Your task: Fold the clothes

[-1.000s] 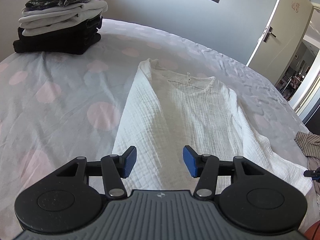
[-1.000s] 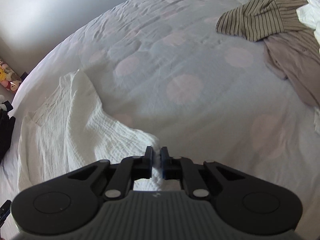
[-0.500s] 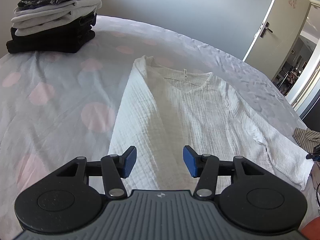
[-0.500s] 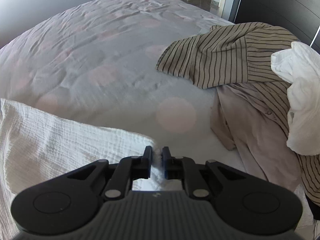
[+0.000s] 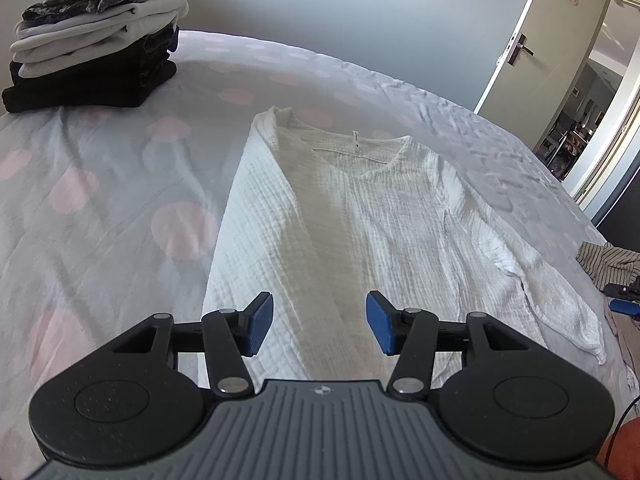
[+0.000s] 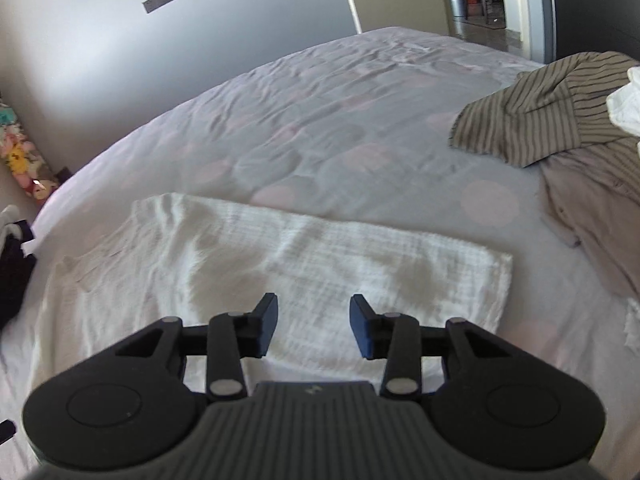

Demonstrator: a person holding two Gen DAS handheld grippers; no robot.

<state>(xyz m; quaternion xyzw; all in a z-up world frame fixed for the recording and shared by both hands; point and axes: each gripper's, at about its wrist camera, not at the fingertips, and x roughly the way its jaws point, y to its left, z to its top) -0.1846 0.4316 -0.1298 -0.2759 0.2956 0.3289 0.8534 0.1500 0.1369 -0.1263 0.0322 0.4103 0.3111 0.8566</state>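
A white crinkled shirt [image 5: 360,220] lies flat on the bed, neck away from me, its left side folded in over the body and its right sleeve [image 6: 360,260] stretched out sideways. In the left wrist view my left gripper [image 5: 320,324] hovers open over the shirt's lower middle, nothing between its blue pads. My right gripper [image 6: 313,328] hangs above the outstretched sleeve with its jaws opening and no cloth between them. The other gripper's blue tip [image 5: 624,306] shows at the right edge of the left wrist view.
A stack of folded dark and grey clothes [image 5: 96,44] sits at the far left of the spotted bedspread [image 5: 120,208]. A striped shirt [image 6: 540,120] and a beige garment [image 6: 592,216] lie crumpled at the right. An open door [image 5: 532,40] stands beyond the bed.
My right gripper pulled the sleeve out to the right, then let go of it; its jaws went from shut on the cloth to apart. The left gripper stayed over the shirt.
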